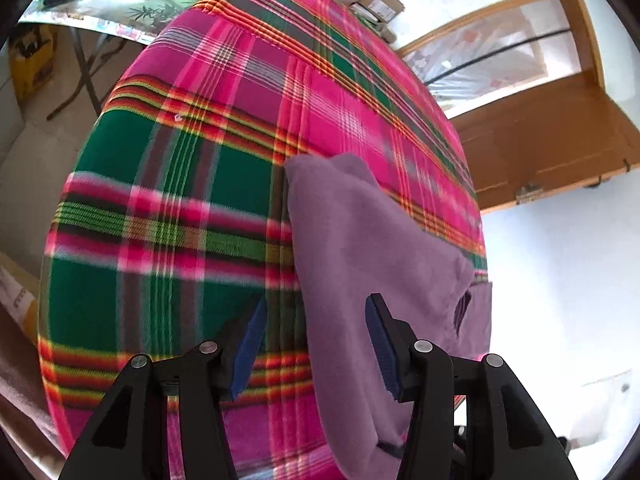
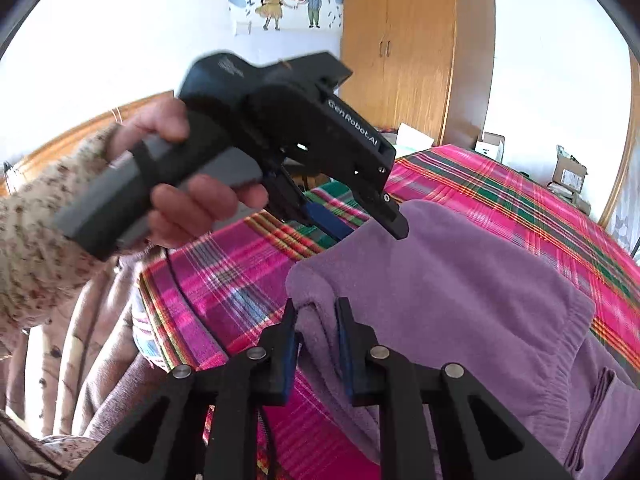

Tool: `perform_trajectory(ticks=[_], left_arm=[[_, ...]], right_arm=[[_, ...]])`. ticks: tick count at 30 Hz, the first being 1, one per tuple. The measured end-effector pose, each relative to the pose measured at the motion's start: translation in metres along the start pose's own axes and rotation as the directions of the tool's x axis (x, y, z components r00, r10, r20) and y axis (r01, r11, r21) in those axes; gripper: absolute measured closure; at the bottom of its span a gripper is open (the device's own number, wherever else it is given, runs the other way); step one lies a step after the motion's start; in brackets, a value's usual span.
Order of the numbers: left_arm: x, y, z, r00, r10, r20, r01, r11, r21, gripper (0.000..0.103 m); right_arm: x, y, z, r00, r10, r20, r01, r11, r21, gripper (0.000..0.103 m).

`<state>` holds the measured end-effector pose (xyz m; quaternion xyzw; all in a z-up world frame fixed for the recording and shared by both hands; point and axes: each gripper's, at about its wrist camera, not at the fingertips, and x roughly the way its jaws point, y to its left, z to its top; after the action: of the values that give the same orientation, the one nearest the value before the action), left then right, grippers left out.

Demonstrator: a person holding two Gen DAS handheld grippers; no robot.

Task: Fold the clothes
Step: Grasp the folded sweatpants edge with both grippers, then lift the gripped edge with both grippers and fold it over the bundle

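A purple fleece garment (image 2: 460, 288) lies partly folded on a pink and green plaid blanket (image 2: 500, 196). My right gripper (image 2: 318, 320) is shut on a bunched fold at the garment's near left corner, with cloth pressed between the blue pads. In the left wrist view the same garment (image 1: 360, 240) runs down the right side of the blanket (image 1: 168, 184). My left gripper (image 1: 316, 320) hovers open over its left edge, nothing pinched. From the right wrist view a hand holds the left gripper (image 2: 360, 222), tips just above the garment's far edge.
A wooden wardrobe (image 2: 416, 48) stands behind the bed, with cardboard boxes (image 2: 568, 176) beside it. A wooden door (image 1: 540, 128) is right of the bed, and a folding table (image 1: 100, 4) with a yellow box (image 1: 32, 60) is far left. A speckled sleeve (image 2: 36, 240) is at the left.
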<state>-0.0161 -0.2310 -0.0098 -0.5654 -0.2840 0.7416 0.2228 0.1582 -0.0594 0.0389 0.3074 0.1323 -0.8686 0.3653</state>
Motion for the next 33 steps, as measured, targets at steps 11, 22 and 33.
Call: perform_trajectory(ticks=[11, 22, 33], left_arm=[[0.015, -0.019, 0.017, 0.999, -0.052, -0.010, 0.052, 0.998, -0.035, 0.062], [-0.016, -0.044, 0.009, 0.996, 0.026, 0.088, -0.030, 0.999, 0.036, 0.091], [-0.033, -0.043, 0.000, 0.990, 0.087, 0.111, -0.091, 0.995, 0.032, 0.092]], right_arm=[[-0.027, -0.017, 0.004, 0.997, 0.035, 0.067, -0.041, 0.996, 0.080, 0.086], [-0.034, -0.017, 0.007, 0.990, 0.079, 0.114, -0.089, 0.993, 0.079, 0.087], [-0.037, -0.022, 0.008, 0.978, 0.150, 0.142, -0.165, 0.981, 0.105, 0.087]])
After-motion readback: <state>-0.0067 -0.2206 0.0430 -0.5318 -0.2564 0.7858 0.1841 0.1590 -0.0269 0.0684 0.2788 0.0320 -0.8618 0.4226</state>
